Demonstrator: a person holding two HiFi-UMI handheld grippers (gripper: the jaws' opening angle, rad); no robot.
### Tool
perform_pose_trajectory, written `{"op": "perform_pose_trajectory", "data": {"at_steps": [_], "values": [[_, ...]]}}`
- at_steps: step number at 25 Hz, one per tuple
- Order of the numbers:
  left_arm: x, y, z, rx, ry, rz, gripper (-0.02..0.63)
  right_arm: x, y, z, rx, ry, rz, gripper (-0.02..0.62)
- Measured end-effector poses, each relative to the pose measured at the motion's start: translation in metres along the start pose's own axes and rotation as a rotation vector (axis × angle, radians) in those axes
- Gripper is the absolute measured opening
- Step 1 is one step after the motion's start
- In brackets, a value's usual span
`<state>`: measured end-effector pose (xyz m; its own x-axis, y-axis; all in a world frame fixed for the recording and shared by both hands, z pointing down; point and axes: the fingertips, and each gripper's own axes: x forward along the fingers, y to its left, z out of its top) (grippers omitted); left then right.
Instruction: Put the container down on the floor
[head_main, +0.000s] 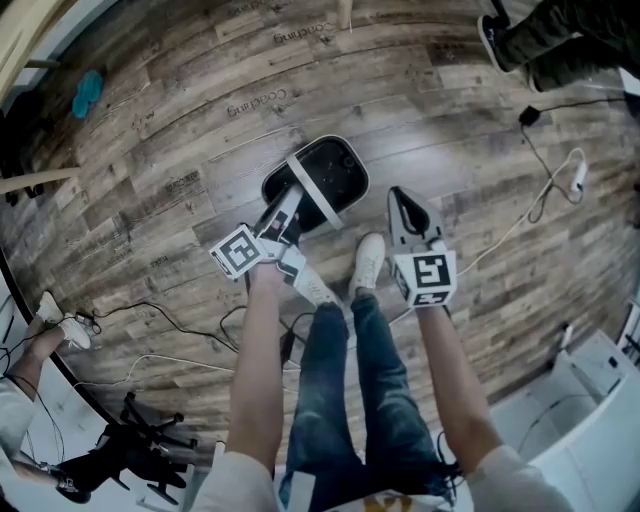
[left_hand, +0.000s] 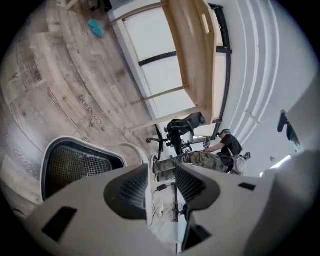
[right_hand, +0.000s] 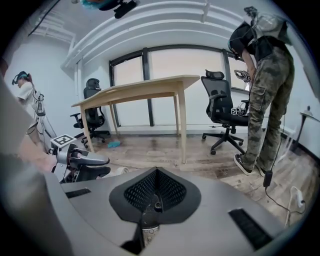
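Worryingly, the black oval white-handled container (head_main: 330, 165) looks only hooked over the parted left claw (head_main: 288, 208), so tilting could drop it; right claw (head_main: 403, 203) clenched, empty.

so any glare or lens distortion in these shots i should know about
Head view: pale sheen on the floor past the container, planks bowing. Left gripper view: heavy fisheye, black corners, windows blown white. Right gripper view: same fisheye, ceiling beams arching, windows washed out.

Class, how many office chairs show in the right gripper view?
2. One office chair stands at the left end of the table, the other at its right, beside the standing person. More may be hidden outside this view.
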<state>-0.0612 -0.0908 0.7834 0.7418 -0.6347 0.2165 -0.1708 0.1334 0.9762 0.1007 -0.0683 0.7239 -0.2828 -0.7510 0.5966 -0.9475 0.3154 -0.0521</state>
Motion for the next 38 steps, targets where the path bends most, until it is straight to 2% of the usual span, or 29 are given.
{"op": "perform_pose_trajectory", "data": {"at_steps": [2, 4, 6, 10, 12, 15, 22, 30, 33, 38], "values": [[-0.008, 0.000, 0.004, 0.066, -0.013, 0.052, 0.170, -0.003, 0.001, 0.005, 0.001, -0.005, 0.000, -0.002], [-0.013, 0.003, 0.006, 0.197, 0.013, 0.117, 0.169, -0.006, 0.003, 0.009, 0.007, -0.008, 0.003, -0.002], [-0.015, 0.001, 0.005, 0.284, 0.036, 0.171, 0.159, -0.008, 0.005, 0.012, 0.010, -0.006, 0.006, -0.002], [-0.019, -0.001, 0.010, 0.366, 0.007, 0.230, 0.074, -0.009, 0.009, 0.018, 0.010, -0.011, 0.009, -0.002], [-0.022, -0.005, 0.015, 0.412, -0.022, 0.266, 0.000, -0.010, 0.010, 0.022, 0.007, -0.017, 0.013, -0.002], [-0.025, -0.021, 0.024, 0.495, -0.052, 0.301, 0.000, -0.014, 0.009, 0.028, 0.000, -0.027, 0.011, -0.002], [-0.029, -0.096, 0.054, 0.735, -0.143, 0.333, 0.002, -0.030, -0.002, 0.072, 0.007, -0.050, 0.001, -0.002], [-0.039, -0.188, 0.053, 1.035, -0.156, 0.375, 0.001, -0.061, 0.001, 0.138, -0.013, -0.096, 0.021, -0.002], [-0.048, -0.220, 0.048, 1.099, -0.168, 0.389, 0.000, -0.077, 0.004, 0.158, -0.025, -0.099, 0.020, -0.002], [-0.064, -0.273, 0.043, 1.151, -0.194, 0.390, 0.000, -0.108, 0.012, 0.201, -0.039, -0.133, 0.036, -0.002]]}}
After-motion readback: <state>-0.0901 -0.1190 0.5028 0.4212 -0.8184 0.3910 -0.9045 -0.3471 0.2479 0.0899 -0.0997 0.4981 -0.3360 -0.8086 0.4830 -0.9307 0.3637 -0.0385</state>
